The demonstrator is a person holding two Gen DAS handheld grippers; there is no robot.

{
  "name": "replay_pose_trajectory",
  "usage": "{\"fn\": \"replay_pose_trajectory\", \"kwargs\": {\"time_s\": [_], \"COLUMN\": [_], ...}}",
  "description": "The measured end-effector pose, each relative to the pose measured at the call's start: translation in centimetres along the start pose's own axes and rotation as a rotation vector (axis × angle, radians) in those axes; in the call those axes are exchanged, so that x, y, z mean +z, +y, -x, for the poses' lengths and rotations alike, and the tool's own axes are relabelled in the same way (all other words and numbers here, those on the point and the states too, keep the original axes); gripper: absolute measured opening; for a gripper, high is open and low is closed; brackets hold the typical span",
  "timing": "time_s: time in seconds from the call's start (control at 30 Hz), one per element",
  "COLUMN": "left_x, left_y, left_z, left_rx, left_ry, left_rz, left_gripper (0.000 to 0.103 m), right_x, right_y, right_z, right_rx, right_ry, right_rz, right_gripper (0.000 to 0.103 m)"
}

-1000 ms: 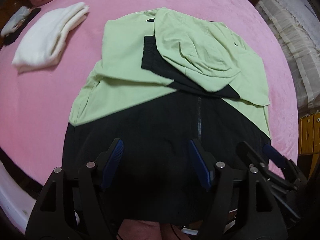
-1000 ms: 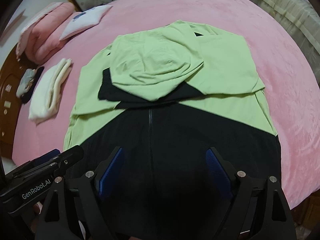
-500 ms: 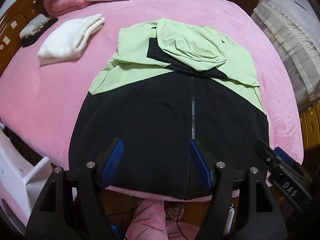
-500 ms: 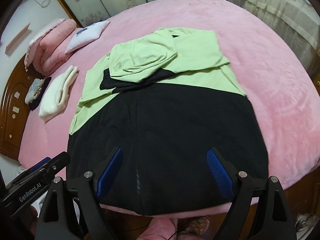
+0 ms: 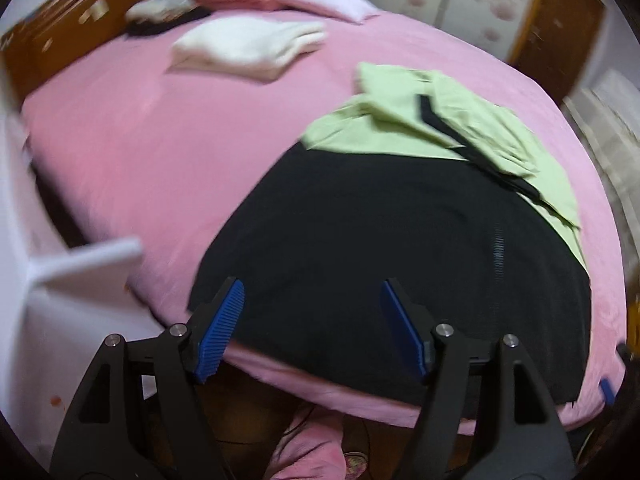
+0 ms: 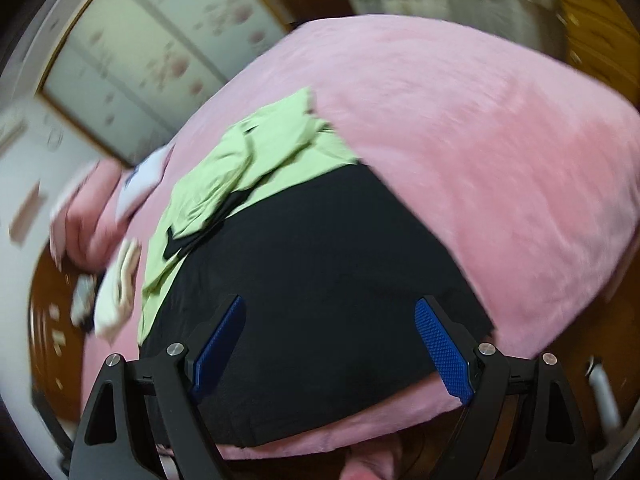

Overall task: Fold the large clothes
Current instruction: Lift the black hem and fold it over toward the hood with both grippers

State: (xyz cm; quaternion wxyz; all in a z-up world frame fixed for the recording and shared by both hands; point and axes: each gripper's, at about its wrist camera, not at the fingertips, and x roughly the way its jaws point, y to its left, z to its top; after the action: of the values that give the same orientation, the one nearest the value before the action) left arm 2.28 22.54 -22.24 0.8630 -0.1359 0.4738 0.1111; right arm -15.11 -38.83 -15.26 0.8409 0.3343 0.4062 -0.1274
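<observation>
While both claws hang spread and empty, the left claw [image 5: 312,320] and right claw [image 6: 328,340] flank the jacket's [image 5: 380,248] black hem.

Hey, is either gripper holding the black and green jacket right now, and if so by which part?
Neither. The left gripper and the right gripper both stand open and empty above the near black hem of the jacket, which lies flat on the pink bed.
</observation>
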Motion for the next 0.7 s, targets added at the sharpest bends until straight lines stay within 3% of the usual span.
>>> {"fn": "replay_pose_trajectory", "kwargs": {"time_s": [0.17,0.23,0.57,0.6,0.63,0.67,0.7], "left_x": [-1.2,-1.4,-1.6,-1.7,-1.9,-2.2,-2.4], "left_y": [4.8,5.9,8.2,8.3,8.5,8.5,8.8], "left_z": [-1.6,-1.9,-3.5,-3.7,-4.1,-4.2,-4.5], "left_rx": [-0.011,-0.012,-0.136,-0.137,-0.136,-0.134,-0.134], "left_ry": [0.027,0.026,0.053,0.057,0.062,0.065,0.066], "left_rz": [0.13,0.153,0.294,0.302,0.317,0.339,0.361], "left_gripper": [0.068,0.068,0.068,0.068,0.068,0.068,0.068], "right_x": [-1.2,-1.6,-3.6,-3.5,-3.3,-3.2,-3.0], "right_y": [-6.0,-7.4,-8.4,-8.2,-8.2,-8.4,-8.6], "right_z": [-0.5,-0.8,-4.6,-4.8,-4.9,-4.8,-4.6], "right_rx": [-0.065,-0.068,-0.133,-0.136,-0.143,-0.155,-0.151], "right_ry": [0.007,0.007,0.085,0.08,0.072,0.061,0.05], "right_rz": [-0.09,-0.1,-0.056,-0.057,-0.067,-0.096,-0.131], "right_gripper": [0.086,0.08,0.063,0.06,0.051,0.036,0.03]}}
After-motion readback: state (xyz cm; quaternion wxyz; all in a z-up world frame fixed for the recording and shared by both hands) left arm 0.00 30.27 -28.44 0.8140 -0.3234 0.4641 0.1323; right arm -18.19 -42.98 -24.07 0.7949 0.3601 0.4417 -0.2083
